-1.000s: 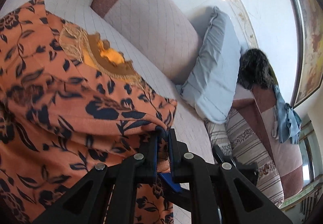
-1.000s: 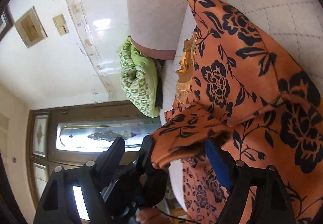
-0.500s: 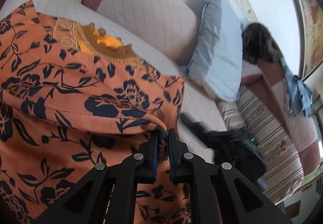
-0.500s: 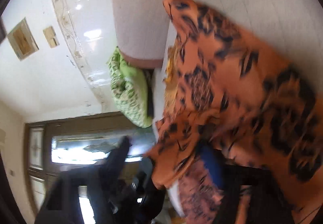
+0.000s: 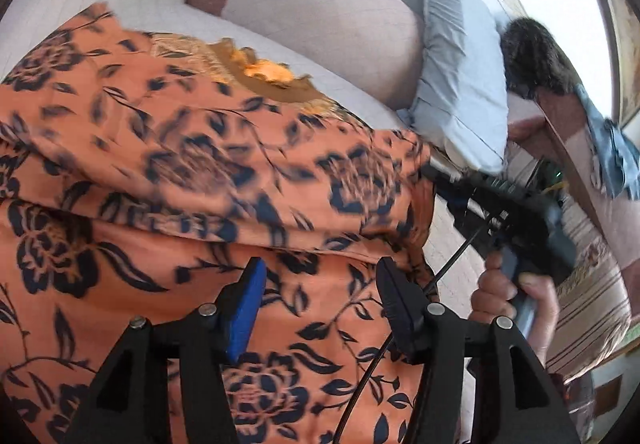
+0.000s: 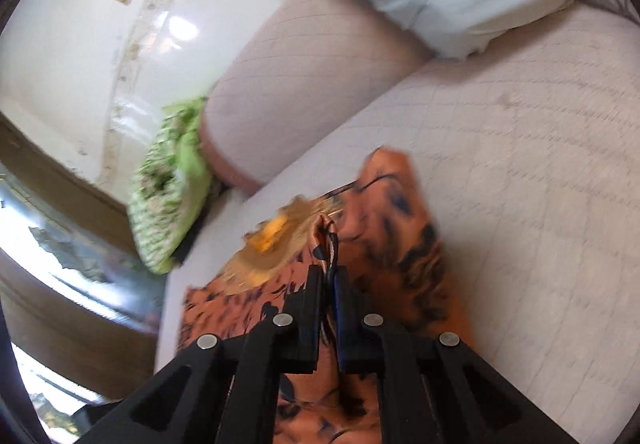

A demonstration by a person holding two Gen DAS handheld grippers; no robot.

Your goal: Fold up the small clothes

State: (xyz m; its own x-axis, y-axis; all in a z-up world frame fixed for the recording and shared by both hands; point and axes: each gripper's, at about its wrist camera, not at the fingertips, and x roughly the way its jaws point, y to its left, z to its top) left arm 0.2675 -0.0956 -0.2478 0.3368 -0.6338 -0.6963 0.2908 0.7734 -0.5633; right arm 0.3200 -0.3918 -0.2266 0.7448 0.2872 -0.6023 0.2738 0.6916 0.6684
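Observation:
An orange garment with dark floral print [image 5: 192,172] lies folded over on the quilted bed, its gold-trimmed neckline [image 5: 260,72] toward the bolster. My left gripper [image 5: 320,284] is open and empty just above the lower layer of the cloth. My right gripper [image 6: 329,280] is shut on a fold of the same garment [image 6: 384,244] near the neckline [image 6: 272,240]. The right gripper and the hand holding it also show in the left wrist view [image 5: 516,240], at the garment's right edge.
A pink bolster [image 5: 320,12] and a grey-blue pillow [image 5: 460,76] lie along the wall behind the garment. A green patterned cushion [image 6: 168,196] sits at the bolster's end. Striped bedding [image 5: 592,304] and a dark furry item [image 5: 532,56] are to the right.
My left gripper has opened and let go of the garment's fold, which now lies flatter. My right gripper has swung round and shut on the cloth near the neckline.

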